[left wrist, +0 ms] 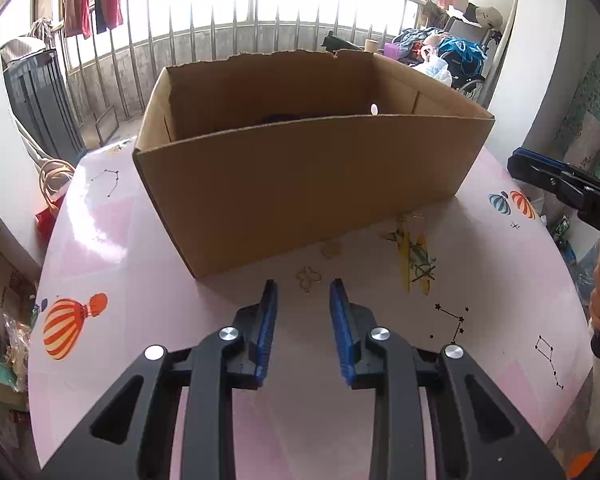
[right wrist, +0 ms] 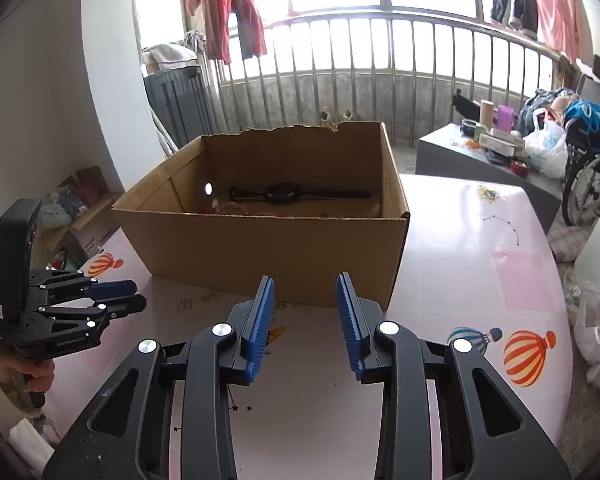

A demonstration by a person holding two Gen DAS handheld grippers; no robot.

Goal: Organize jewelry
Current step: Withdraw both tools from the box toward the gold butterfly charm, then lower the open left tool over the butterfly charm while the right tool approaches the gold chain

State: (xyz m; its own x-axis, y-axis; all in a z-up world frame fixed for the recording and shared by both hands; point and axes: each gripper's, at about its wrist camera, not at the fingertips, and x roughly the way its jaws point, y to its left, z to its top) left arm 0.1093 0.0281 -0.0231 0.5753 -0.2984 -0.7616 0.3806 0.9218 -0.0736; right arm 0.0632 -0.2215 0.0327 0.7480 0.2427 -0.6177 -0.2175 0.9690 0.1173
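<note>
An open cardboard box stands on the pink table. A black watch lies inside it with some small items. Small gold jewelry pieces lie on the table before the box: one just beyond my left fingertips, another nearer the box, a third to the right. In the right wrist view they show as gold pieces. My left gripper is open and holds nothing. My right gripper is open and holds nothing, facing the box's near right corner.
The table's rounded edge runs close on the right, with plastic bags on the floor beyond. A grey cabinet with clutter and a wheelchair stand at the back right. A metal railing lies behind the box.
</note>
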